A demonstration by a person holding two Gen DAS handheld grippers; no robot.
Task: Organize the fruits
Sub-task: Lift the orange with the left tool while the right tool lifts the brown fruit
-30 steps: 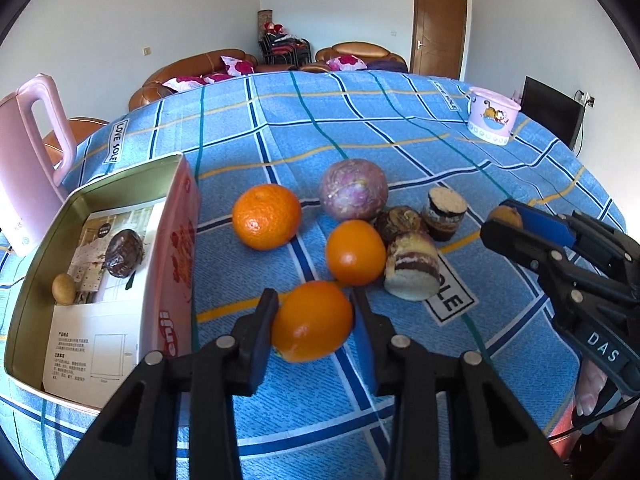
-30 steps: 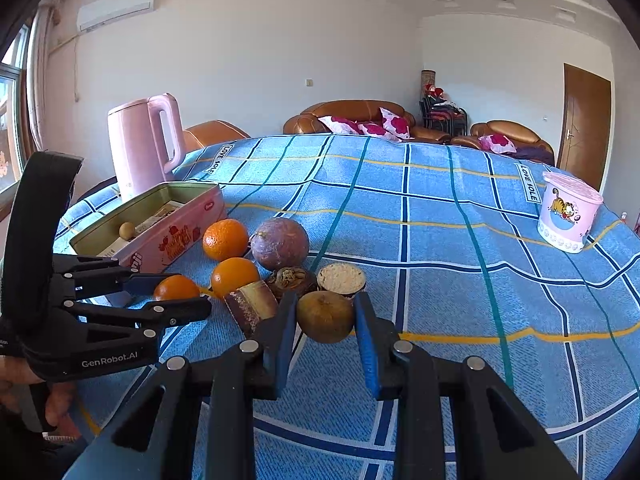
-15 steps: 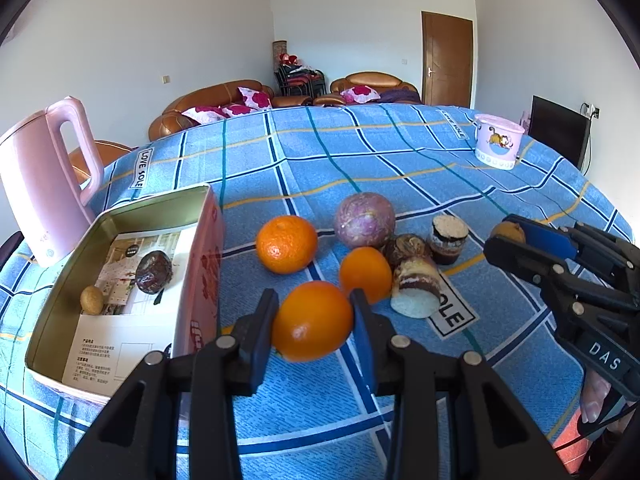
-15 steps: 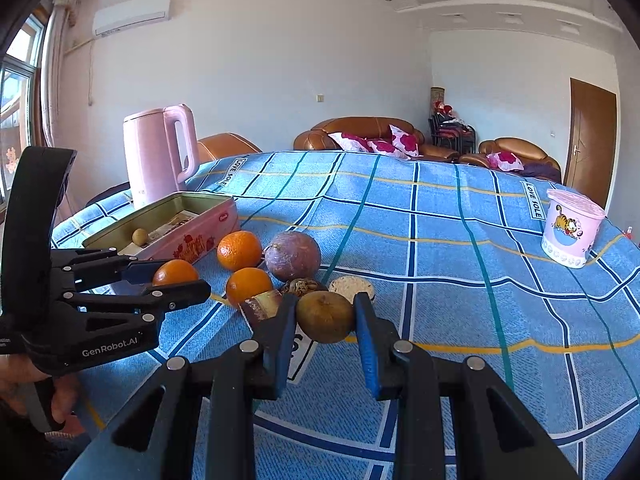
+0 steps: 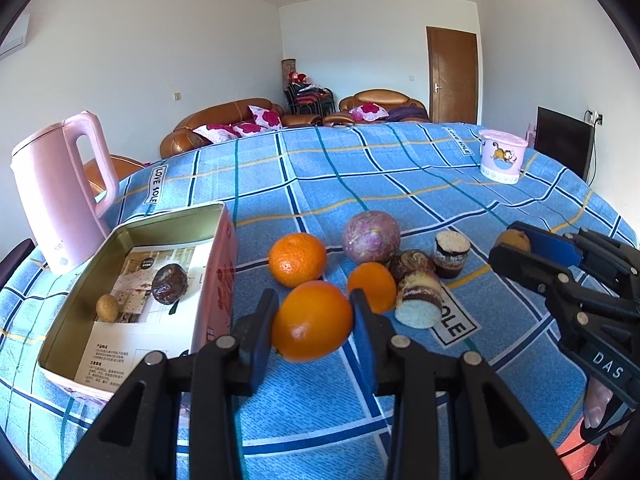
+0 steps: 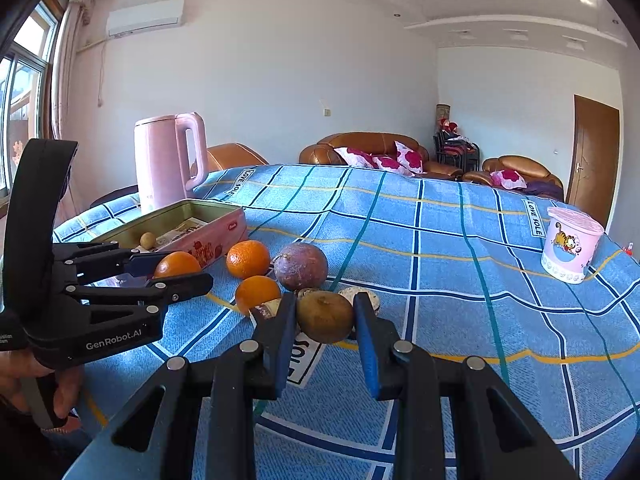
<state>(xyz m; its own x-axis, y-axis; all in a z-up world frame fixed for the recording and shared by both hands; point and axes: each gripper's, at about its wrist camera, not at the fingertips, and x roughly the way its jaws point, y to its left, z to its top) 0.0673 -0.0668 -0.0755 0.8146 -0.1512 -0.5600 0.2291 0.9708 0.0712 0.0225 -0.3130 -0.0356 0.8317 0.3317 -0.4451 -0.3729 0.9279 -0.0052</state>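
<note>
An orange (image 5: pixel 312 321) is clamped between the blue pads of the left gripper (image 5: pixel 313 320), raised above the blue checked tablecloth (image 5: pixel 400 184) and just beside the right wall of the open pink tin (image 5: pixel 216 280). Inside the tin, a small brown fruit (image 5: pixel 107 307) and a dark round cake (image 5: pixel 169 278) are seen lying on printed paper. A brown kiwi-like fruit (image 6: pixel 325 322) is gripped between the pads of the right gripper (image 6: pixel 326 320), held in front of the loose pile. In that pile, two more oranges (image 5: pixel 297 259) (image 5: pixel 372 286), a purple passion fruit (image 5: pixel 371 237) and three small layered cakes (image 5: pixel 418 300) are left close together on the cloth, beyond both tools. A pink kettle (image 5: pixel 60 192) is stood behind the tin, and a pink cartoon cup (image 5: pixel 502 161) is placed well apart at the far right.
</note>
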